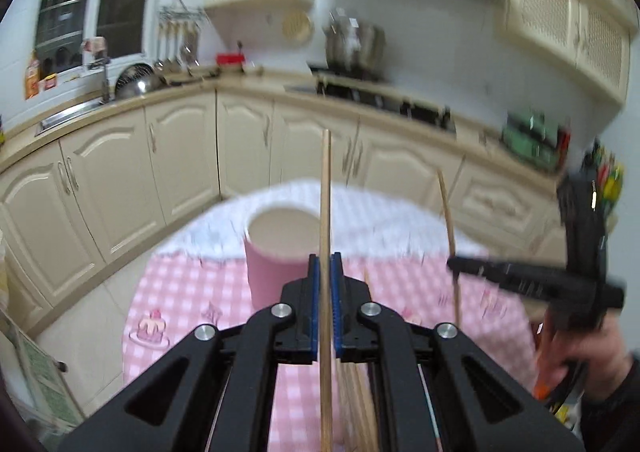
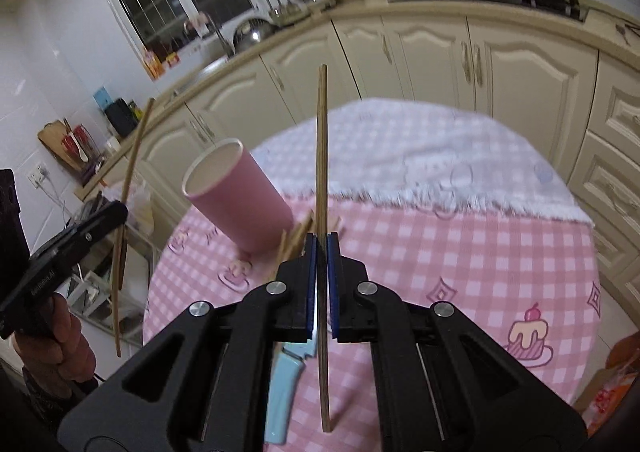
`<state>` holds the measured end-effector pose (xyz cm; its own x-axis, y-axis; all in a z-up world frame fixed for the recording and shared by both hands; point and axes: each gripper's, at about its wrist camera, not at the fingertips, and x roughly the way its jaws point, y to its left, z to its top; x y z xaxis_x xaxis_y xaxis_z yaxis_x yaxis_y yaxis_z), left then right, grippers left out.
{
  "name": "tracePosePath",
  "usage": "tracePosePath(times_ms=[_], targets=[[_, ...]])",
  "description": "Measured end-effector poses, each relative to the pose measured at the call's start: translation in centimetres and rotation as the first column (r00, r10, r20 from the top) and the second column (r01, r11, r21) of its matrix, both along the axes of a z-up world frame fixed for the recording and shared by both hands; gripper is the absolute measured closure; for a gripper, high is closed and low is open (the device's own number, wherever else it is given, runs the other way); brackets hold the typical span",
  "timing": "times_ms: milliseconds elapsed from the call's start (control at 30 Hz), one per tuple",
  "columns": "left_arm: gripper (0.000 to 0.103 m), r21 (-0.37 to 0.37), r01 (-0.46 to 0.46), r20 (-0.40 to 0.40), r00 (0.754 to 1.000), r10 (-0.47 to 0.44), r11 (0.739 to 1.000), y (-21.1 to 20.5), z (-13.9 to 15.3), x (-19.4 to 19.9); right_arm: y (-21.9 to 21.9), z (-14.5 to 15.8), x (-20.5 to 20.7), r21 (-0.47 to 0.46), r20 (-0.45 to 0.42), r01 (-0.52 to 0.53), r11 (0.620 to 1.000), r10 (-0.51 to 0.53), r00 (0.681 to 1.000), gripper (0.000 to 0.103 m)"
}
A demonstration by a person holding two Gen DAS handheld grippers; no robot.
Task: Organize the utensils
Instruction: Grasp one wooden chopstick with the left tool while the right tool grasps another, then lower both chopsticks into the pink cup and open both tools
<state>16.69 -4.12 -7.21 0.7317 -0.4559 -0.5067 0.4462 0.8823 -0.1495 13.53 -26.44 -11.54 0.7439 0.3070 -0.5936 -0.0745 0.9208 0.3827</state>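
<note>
Only the right view shows a blue-handled knife [image 2: 285, 392]; both grippers [image 1: 325, 280] [image 2: 321, 252] clamp chopsticks [image 1: 326, 211] [image 2: 322, 155].

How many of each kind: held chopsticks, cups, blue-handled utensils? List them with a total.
Held chopsticks: 2, left chopstick in left hand-held gripper, right chopstick in right hand-held gripper
Pink cup: 1
Blue-handled utensil: 1
Total: 4

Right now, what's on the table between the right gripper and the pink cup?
In the right wrist view, loose chopsticks lie on the cloth between the right gripper and the cup, by its base.
</note>
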Motion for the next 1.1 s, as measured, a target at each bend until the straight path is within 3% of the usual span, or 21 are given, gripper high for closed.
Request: tracePosePath(times_ms=[67,133,233,300,467,733,1100], targets=[[0.098,-0.027,-0.03,0.055,0.998,0.031,0.999,0.7,1.6,0.2,0.2,1.6,0.7,0.055,0.068,0.0,0.998,-0.004,0.998,0.097],[0.098,-0.108,-0.065,0.05,0.996,0.071,0.992,1.5,2.8,1.2,0.6,3.3,1.5,0.058,0.144,0.013,0.998,-0.022,0.989,0.097],[0.098,-0.16,-0.127,0.085,0.986,0.142,0.979,2.3,4.9,2.8,1.8,5.4,3.4,0.101,0.167,-0.025,0.995,0.008,0.986,0.097],[0.098,-0.212,-0.119,0.089,0.986,0.14,0.97,2.5,5.7,3.9,3.6,7.8,5.0,0.051,0.223,-0.06,0.997,0.047,0.974,0.097],[0.098,-0.196,-0.147,0.12,0.978,0.173,0.969,2.0,5.8,7.0,5.9,10.4,8.4,0.003,0.309,-0.069,0.998,0.064,0.949,0.097],[0.098,-0.268,-0.117,0.213,0.961,0.177,0.956,1.0,5.9,10.5,5.3,11.1,10.7,0.02,0.35,-0.04,0.999,0.031,0.936,0.097],[0.098,-0.213,-0.17,0.229,0.949,0.219,0.962,-1.2,1.4,13.5,6.6,8.5,12.3,-0.016,0.309,-0.051,0.999,0.053,0.95,0.097]])
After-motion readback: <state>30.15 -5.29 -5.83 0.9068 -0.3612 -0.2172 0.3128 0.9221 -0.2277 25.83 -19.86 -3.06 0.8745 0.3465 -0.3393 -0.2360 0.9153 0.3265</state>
